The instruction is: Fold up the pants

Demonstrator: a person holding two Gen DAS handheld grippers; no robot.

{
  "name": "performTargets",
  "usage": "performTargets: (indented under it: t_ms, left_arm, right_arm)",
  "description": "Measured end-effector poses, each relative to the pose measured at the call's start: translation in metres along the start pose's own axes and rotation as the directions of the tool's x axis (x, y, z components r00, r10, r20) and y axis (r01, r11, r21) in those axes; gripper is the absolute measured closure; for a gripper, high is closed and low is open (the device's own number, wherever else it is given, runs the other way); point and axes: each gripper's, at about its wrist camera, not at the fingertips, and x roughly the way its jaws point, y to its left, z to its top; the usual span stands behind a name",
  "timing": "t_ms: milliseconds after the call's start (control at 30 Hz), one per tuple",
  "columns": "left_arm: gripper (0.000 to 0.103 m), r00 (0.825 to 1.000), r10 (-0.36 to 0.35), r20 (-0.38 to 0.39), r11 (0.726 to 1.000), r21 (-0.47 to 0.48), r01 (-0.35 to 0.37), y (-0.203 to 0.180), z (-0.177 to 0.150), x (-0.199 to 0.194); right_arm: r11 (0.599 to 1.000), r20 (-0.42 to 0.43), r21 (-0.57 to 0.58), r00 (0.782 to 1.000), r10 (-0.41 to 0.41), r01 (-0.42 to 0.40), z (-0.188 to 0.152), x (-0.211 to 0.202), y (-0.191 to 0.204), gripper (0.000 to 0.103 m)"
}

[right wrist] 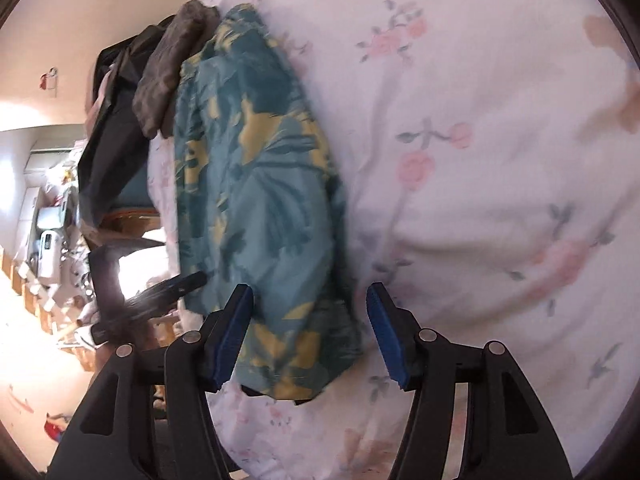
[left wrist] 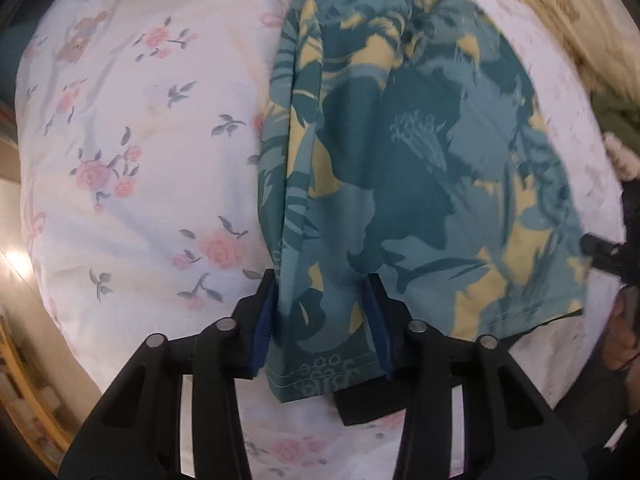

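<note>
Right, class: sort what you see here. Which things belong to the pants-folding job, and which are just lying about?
Belonging to the job:
- teal patterned pants
- left gripper, hem between its pads
- right gripper, open over the pants
- floral bedsheet, the folding surface

Lying about:
- grey folded garment
- dark clothing beside it
- beige quilt

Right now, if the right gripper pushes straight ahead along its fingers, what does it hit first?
Probably the teal floral pants. The right gripper has its jaws apart, with the near end of the pants between them; the floral bedsheet lies underneath. Depth is unclear.
</note>
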Motion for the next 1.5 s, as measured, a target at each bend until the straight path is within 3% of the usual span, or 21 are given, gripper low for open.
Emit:
performTargets:
  t_ms: [100, 167, 300, 333, 367, 433, 500, 733, 933, 1067, 1167, 1300, 1367, 1433, 1500]
  left_arm:
    - [0.095, 1.000, -0.025, -0.001, 0.999, -0.044, 0.025, 0.003, 0.002, 0.002]
    - [0.097, 0.999, -0.046, -0.008, 0.995, -0.086, 0.046, 0.010, 0.001, 0.003]
    - [0.100, 1.000, 0.020, 0.006, 1.000, -0.007, -0.020, -0.007, 0.000, 0.000]
    - [0.100, 1.000, 0.025, 0.003, 1.000, -0.003, -0.025, -0.009, -0.001, -0.001]
    - [0.100, 0.999, 0.036, -0.001, 0.999, 0.009, -0.036, -0.011, -0.002, -0.001]
    - [0.100, 0.999, 0.050, 0.000, 0.999, 0.015, -0.050, -0.013, -0.004, -0.003]
    - [0.100, 0.998, 0.056, -0.003, 0.998, 0.011, -0.056, -0.018, -0.006, -0.012]
    - [0.101, 1.000, -0.005, 0.019, 0.998, -0.061, 0.006, -0.036, -0.032, -0.065]
    - [0.100, 0.995, -0.095, 0.007, 0.987, -0.129, 0.095, -0.056, -0.103, -0.106]
    - [0.100, 0.992, -0.118, -0.043, 0.984, -0.137, 0.111, -0.076, -0.151, -0.099]
    - [0.100, 0.992, -0.104, -0.076, 0.985, -0.145, 0.092, -0.089, -0.168, -0.082]
    - [0.097, 0.994, -0.070, -0.088, 0.990, -0.130, 0.058, -0.103, -0.168, -0.065]
    - [0.092, 0.994, -0.041, -0.103, 0.993, -0.110, 0.030, -0.108, -0.166, -0.061]
    - [0.060, 0.996, -0.014, -0.091, 0.995, -0.104, 0.004, -0.105, -0.173, -0.067]
    - [0.043, 0.998, 0.009, -0.060, 0.990, -0.137, -0.017, -0.100, -0.171, -0.077]
  right_arm:
    - [1.000, -0.042, -0.006, 0.999, -0.001, 0.001, -0.006, 0.015, 0.002, 0.042]
    - [1.000, -0.048, -0.012, 0.999, -0.009, 0.008, -0.009, 0.020, 0.001, 0.042]
    - [0.999, -0.044, -0.041, 0.999, 0.011, -0.013, -0.011, 0.022, 0.010, 0.043]
    - [0.998, -0.061, -0.062, 0.998, 0.014, -0.018, -0.013, 0.026, 0.016, 0.051]
    - [0.993, -0.062, -0.116, 0.997, -0.039, 0.032, -0.014, 0.031, 0.025, 0.067]
    - [0.981, -0.066, -0.177, 0.993, -0.093, 0.080, -0.014, 0.037, 0.035, 0.086]
    - [0.983, -0.055, -0.163, 0.995, -0.088, 0.078, -0.013, 0.033, 0.035, 0.091]
    - [0.986, -0.015, -0.164, 1.000, -0.020, 0.017, -0.022, -0.021, 0.057, 0.092]
    - [0.989, -0.095, -0.146, 0.995, -0.004, -0.010, -0.065, -0.061, 0.054, 0.092]
    - [0.987, -0.175, -0.152, 0.982, -0.069, 0.043, -0.090, -0.067, 0.047, 0.091]
    - [0.976, -0.234, -0.190, 0.961, -0.147, 0.103, -0.098, -0.061, 0.039, 0.086]
    - [0.965, -0.257, -0.165, 0.935, -0.243, 0.205, -0.091, -0.056, 0.020, 0.084]
    - [0.965, -0.243, -0.140, 0.937, -0.252, 0.223, -0.081, -0.055, 0.023, 0.084]
    - [0.953, -0.222, -0.140, 0.929, -0.296, 0.270, -0.078, -0.061, 0.027, 0.084]
    - [0.927, -0.184, -0.176, 0.914, -0.363, 0.333, -0.072, -0.071, 0.033, 0.083]
